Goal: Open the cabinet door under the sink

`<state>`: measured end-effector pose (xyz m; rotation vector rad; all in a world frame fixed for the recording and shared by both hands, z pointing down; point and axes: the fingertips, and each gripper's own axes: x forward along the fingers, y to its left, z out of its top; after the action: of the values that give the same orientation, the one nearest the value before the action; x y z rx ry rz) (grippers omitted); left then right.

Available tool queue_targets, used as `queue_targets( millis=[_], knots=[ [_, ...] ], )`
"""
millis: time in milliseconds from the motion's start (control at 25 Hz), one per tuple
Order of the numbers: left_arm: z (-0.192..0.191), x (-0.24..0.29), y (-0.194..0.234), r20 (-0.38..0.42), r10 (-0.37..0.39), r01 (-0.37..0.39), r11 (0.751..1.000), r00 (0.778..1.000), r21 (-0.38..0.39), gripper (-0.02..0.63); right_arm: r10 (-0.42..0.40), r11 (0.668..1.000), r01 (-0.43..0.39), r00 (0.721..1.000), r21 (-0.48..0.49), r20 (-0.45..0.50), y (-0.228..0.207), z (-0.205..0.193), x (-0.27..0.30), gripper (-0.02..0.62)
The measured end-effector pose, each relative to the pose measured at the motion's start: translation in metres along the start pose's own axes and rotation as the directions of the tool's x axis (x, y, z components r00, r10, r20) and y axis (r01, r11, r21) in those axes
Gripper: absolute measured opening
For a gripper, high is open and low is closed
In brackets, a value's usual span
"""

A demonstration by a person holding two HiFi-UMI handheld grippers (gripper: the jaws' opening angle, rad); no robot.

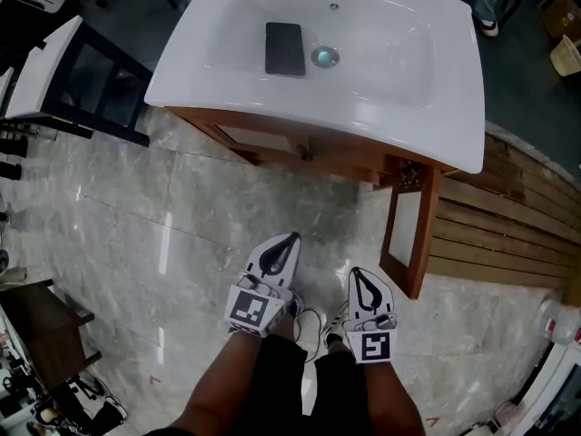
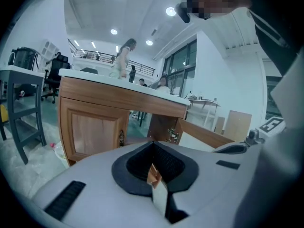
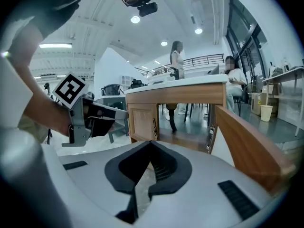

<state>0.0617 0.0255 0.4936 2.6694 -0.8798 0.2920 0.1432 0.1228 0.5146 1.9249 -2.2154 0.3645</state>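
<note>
Both grippers shut and empty, well short of the sink cabinet, whose right door stands open.

I have the left gripper (image 1: 290, 240) and the right gripper (image 1: 357, 272) side by side low over the marble floor (image 1: 182, 225), each with its jaws brought together at the tips and nothing between them. The cabinet door (image 1: 406, 230) stands ahead and just to the right of my right gripper, turned edge-on out from the cabinet and clear of the jaws. The closed door (image 1: 263, 139) sits ahead of my left gripper, under the rim of the white sink (image 1: 408, 107). In the basin beyond, a dark flat rectangle (image 1: 284, 48) lies just beside the drain (image 1: 324, 57). Plank decking (image 1: 508, 216) runs off to the right of the cabinet.
</note>
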Motion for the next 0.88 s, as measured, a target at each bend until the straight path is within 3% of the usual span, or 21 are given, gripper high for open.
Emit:
queue_targets(
  millis=[440, 680, 880],
  knots=[
    [0.029, -0.006, 0.073, 0.029, -0.067, 0.066, 0.998, 0.997, 0.018, 0.023, -0.01, 0.999, 0.012, 0.999, -0.04, 0.041, 0.02, 0.035, 0.105, 0.026],
    [0.033, -0.01, 0.103, 0.038, -0.075, 0.074, 0.997, 0.996, 0.025, 0.023, 0.017, 0.999, -0.014, 0.997, -0.042, 0.077, 0.029, 0.048, 0.142, 0.159],
    [0.022, -0.009, 0.115, 0.025, -0.082, 0.081, 0.996, 0.996, 0.021, 0.023, 0.084, 0.996, -0.082, 0.996, -0.037, 0.041, 0.033, 0.04, 0.17, 0.26]
  ],
)
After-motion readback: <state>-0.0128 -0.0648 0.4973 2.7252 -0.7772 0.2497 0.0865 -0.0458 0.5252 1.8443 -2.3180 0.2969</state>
